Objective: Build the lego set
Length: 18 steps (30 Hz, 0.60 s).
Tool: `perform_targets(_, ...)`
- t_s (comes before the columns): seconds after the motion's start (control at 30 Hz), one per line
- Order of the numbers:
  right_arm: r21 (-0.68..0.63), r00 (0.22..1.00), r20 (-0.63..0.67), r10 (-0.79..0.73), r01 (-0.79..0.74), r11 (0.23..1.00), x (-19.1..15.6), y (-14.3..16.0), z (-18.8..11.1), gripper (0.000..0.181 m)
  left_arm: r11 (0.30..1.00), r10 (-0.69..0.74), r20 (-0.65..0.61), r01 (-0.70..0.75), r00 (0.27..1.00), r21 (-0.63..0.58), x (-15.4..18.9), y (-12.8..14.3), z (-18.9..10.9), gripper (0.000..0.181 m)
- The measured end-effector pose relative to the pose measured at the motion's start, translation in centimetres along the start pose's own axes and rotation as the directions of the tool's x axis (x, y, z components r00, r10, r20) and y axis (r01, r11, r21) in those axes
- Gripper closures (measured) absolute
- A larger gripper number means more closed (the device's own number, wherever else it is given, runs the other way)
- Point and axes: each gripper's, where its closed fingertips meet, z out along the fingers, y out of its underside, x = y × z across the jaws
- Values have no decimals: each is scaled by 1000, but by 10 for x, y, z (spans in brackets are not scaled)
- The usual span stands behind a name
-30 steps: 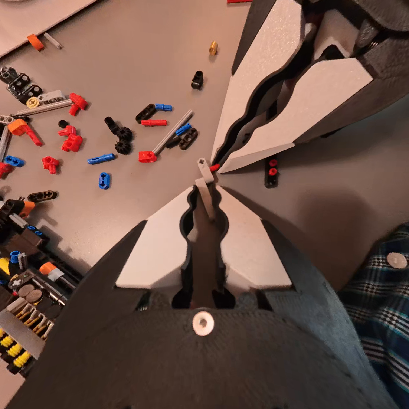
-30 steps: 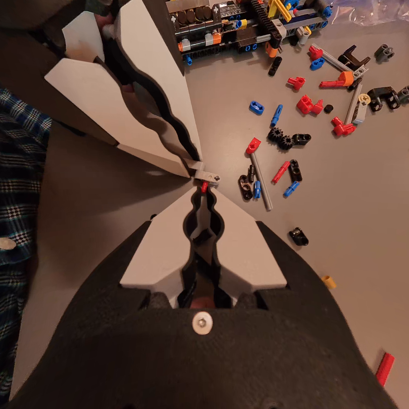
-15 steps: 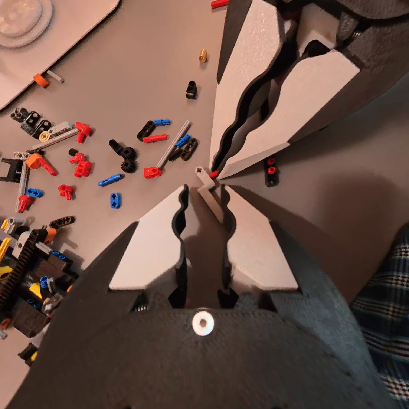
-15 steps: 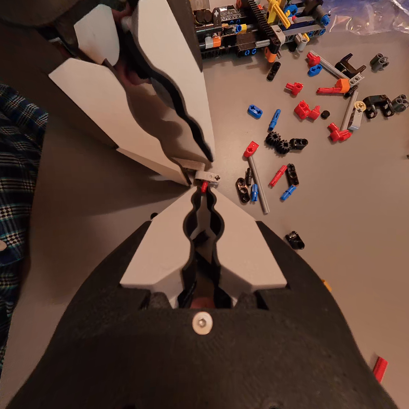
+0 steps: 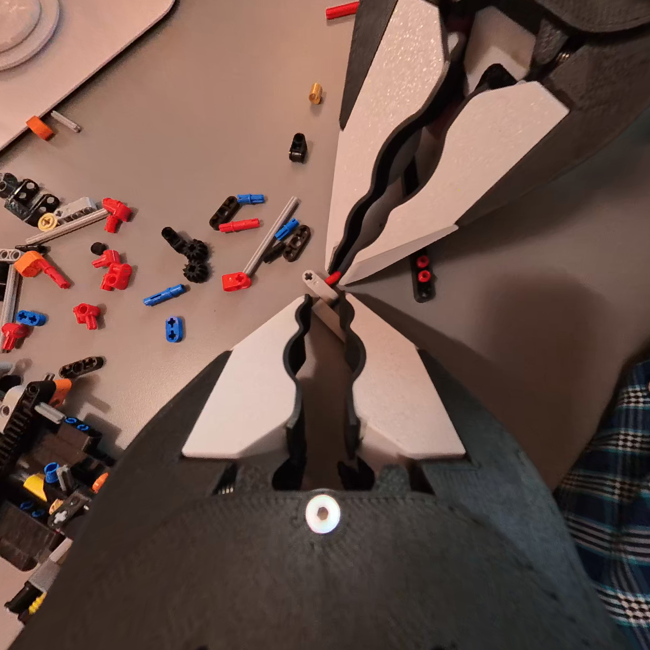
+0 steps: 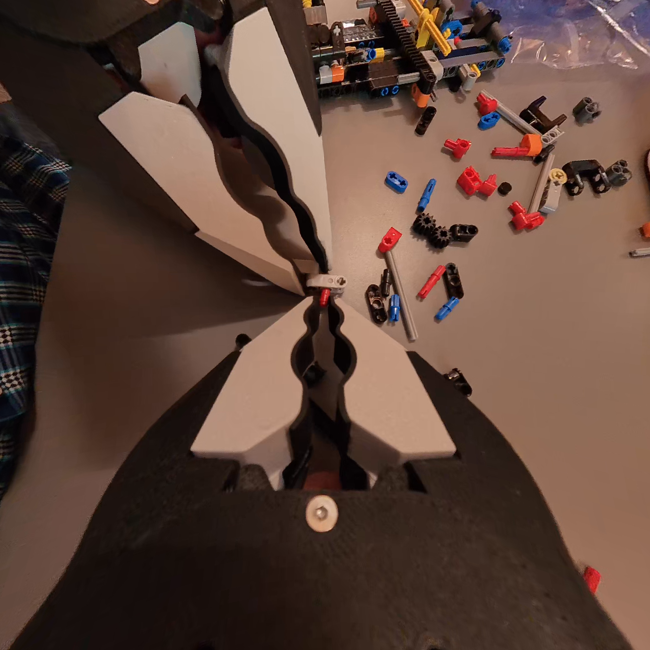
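1. Left wrist view: the left gripper [image 5: 325,299] has its jaws drawn in near the tips around a light grey lego beam [image 5: 322,292], which sticks out forward with its cross-holed end free. A gap shows between the left fingertip and the beam, so whether it is firmly clamped cannot be told from here.
2. Same view: the right gripper [image 5: 337,278] comes in from the upper right, jaws closed on a small red pin [image 5: 332,277] whose tip touches the side of the grey beam.
3. Same view: loose red, blue and black lego pieces lie scattered on the table [image 5: 197,116] to the left, among them a grey axle with a red connector [image 5: 262,242] and two black gears [image 5: 195,260]. The partly built lego model [image 5: 38,453] sits at the lower left edge. A black beam with two red pins [image 5: 423,274] lies just beyond the right gripper. No writing is legible.
4. Right wrist view: the right gripper [image 6: 324,303] is nearly closed, pinching the red pin [image 6: 324,297] at its tips; the pin meets the grey beam [image 6: 329,281] from below.
5. Same view: the left gripper [image 6: 314,274] reaches in from the upper left, its tips drawn close on the beam's near end.
6. Same view: the lego model [image 6: 404,52] stands at the top, beside a clear plastic bag [image 6: 580,38] whose contents cannot be made out. A plaid sleeve [image 6: 21,281] shows at the left edge.
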Motion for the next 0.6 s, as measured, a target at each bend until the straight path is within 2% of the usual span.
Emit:
perform_targets(0.23,-5,1000,8,-25,25,1000,0,0,0,178,1000,23,-2,-23,1000,2,1,-1,1,168)
perform_targets(0.6,-14,984,85,-154,156,988,0,2,1,179,999,38,-30,-37,999,14,4,-3,3,171)
